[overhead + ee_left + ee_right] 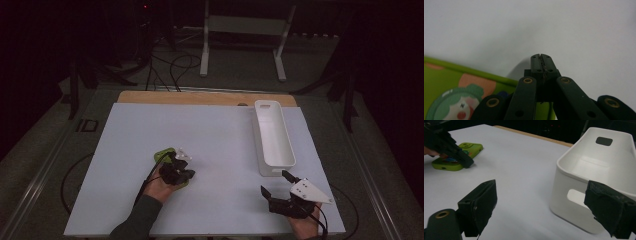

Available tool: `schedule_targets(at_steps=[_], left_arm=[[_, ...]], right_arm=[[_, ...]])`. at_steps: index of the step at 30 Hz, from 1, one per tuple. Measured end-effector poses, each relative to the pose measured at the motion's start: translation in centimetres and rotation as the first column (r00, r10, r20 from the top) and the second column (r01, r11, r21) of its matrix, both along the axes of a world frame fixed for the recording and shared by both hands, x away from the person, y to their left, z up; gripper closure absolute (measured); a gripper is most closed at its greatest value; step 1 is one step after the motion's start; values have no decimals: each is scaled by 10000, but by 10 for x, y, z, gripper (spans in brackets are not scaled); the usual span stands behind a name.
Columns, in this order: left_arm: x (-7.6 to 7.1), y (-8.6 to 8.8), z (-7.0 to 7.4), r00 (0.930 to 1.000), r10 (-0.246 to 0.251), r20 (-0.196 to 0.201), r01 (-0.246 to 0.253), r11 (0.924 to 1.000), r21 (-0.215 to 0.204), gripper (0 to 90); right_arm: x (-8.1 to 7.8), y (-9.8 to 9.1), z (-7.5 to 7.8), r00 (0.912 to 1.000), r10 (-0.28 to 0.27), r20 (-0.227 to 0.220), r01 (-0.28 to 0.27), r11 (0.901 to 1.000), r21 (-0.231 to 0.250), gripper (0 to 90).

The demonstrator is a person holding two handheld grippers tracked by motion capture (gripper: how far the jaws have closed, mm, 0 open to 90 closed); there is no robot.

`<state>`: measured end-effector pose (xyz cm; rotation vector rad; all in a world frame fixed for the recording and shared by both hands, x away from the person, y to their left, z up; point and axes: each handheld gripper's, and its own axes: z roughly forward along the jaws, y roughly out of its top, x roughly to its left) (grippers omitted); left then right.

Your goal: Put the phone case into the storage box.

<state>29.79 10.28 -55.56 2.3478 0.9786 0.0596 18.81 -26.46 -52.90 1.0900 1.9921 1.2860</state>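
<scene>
A lime-green phone with a cartoon sticker on its case lies flat on the white table, left of centre. My left gripper reaches over it. Its jaws are shut, with nothing between them. In the left gripper view the shut left gripper points down at bare table just past the edge of the phone. My right gripper rests near the front right, open and empty. The right gripper view shows that right gripper with its wide-apart pads framing the table, and the phone at far left.
A long white bin with handle cut-outs stands at the right of the table, just beyond my right gripper; its inside looks empty. A wooden strip runs along the table's far edge. Cables and a stand are on the floor behind.
</scene>
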Motion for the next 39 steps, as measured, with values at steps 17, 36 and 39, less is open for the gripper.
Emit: schedule_targets(at_steps=[17, 36, 39], left_arm=[[-32, 69, 1, 9911, 1284, 345, -1284, 9917, -31, 900], [-48, 118, 7, 9658, 2312, 1175, -2255, 9724, -598, 898], [-49, 119, 11, 9619, 2309, 1466, -2174, 9707, -1025, 891]], right_arm=[[0, 2, -1, 10000, 26, -28, -26, 10000, 17, 109], [1, 3, -1, 10000, 45, -31, -45, 10000, 7, 109], [0, 3, -1, 10000, 53, -27, -53, 10000, -16, 109]])
